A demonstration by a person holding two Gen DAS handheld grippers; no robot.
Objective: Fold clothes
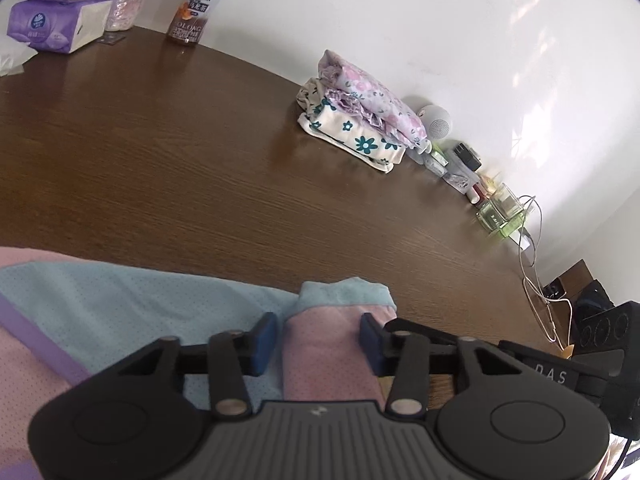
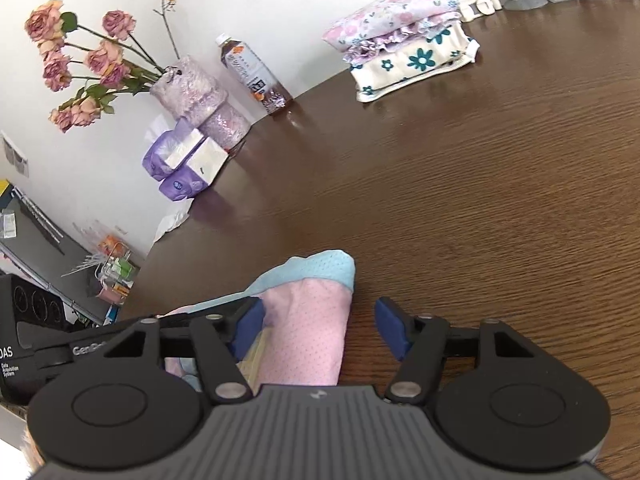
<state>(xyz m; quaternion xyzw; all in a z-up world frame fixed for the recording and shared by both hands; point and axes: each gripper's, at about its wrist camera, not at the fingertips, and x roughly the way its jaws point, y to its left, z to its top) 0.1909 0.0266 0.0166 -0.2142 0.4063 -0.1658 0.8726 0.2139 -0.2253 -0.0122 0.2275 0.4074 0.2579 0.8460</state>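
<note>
Two claws, left claw (image 1: 318, 338) and right claw (image 2: 320, 332), are standing spread around the soft, light garment (image 1: 120, 312); its cuffs look easiest to pinch.

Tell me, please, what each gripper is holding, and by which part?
Nothing is clamped. The left gripper and right gripper are both open, each straddling a blue-cuffed pink sleeve of the garment on the table.

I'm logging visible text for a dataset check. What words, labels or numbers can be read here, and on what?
"OOLONG": tea bottle label, lower part.
"DAS": black device at the gripper's right.
"DAS / Data Acquisition System" and "Gen...", cut off: black device at left.
Chinese characters on the bottle: too blurred to quote.
Purple tissue packs: print unreadable.
</note>
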